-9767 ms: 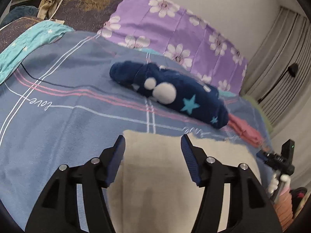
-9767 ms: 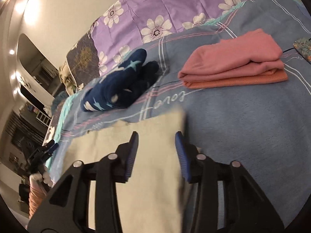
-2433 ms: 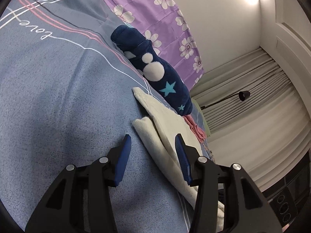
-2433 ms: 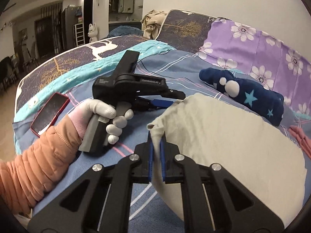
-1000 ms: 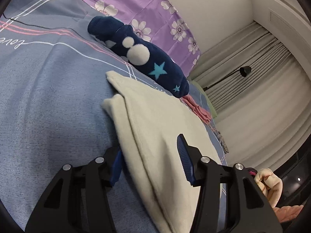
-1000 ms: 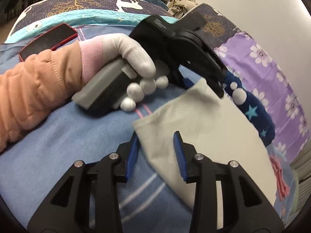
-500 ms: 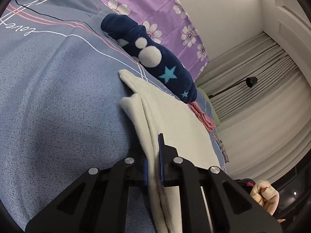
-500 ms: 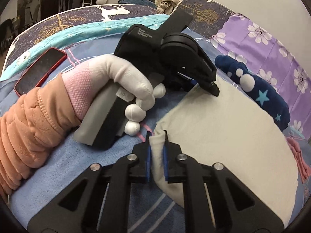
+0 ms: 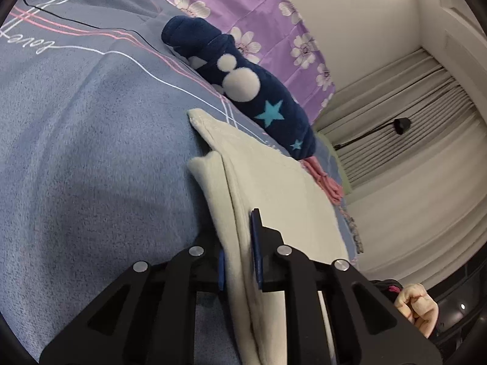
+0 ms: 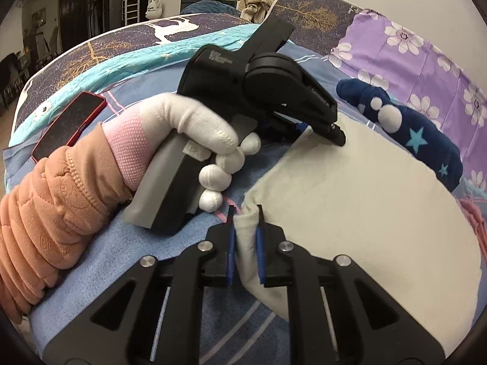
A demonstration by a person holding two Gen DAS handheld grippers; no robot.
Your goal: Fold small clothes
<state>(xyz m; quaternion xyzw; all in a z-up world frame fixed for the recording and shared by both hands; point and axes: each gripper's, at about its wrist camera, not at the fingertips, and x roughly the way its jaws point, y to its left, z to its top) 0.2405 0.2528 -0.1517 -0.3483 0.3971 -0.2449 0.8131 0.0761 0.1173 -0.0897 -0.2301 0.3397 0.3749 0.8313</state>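
A cream cloth point(image 9: 274, 188) lies flat on the blue bedsheet point(image 9: 91, 152), its near edge doubled over. My left gripper point(image 9: 238, 241) has that doubled edge between its pads, which press on it while the jaws are opening slightly. In the right wrist view the same cream cloth point(image 10: 365, 206) spreads to the right. My right gripper point(image 10: 246, 223) is shut on its near left corner, which bunches up between the blue pads. Beyond that corner, a white-gloved hand point(image 10: 197, 130) holds the left gripper point(image 10: 316, 132) at the cloth's far left edge.
A navy fleece garment with stars and white dots point(image 9: 243, 91) lies behind the cloth, against a purple floral pillow point(image 9: 243, 6). Folded pink clothes point(image 9: 325, 182) sit further right. A red phone point(image 10: 70, 121) rests on the sheet at left. Curtains point(image 9: 411, 140) hang beyond the bed.
Both grippers were open around the cloth's edge one second ago and have closed on it. The right gripper has rolled and lifted the corner a little.
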